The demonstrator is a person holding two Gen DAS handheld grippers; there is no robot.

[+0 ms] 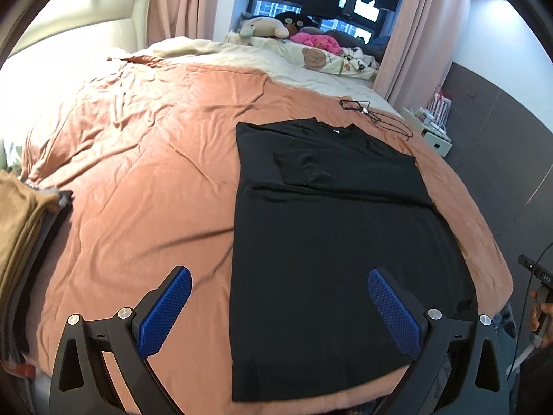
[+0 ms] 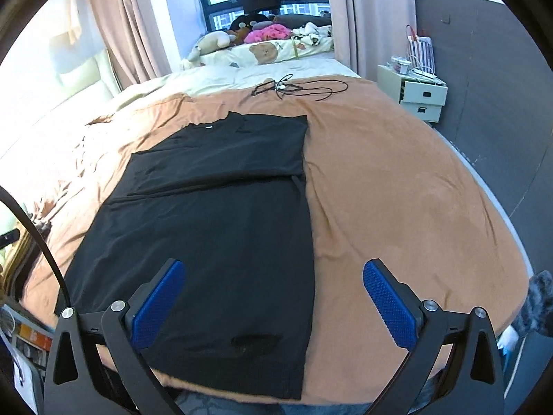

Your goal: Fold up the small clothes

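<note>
Now | black shirt flat, edges straight | both jaws apart, empty

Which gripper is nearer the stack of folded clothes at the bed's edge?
Left. The left gripper hangs open over the black shirt, its left side, with the folded stack just beyond. The right gripper is open over the shirt's right edge, farther off.

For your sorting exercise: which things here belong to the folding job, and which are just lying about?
Job: black shirt, left gripper, right gripper, folded pile.
Lying about: black cord, soft toys, bedside drawers.
</note>
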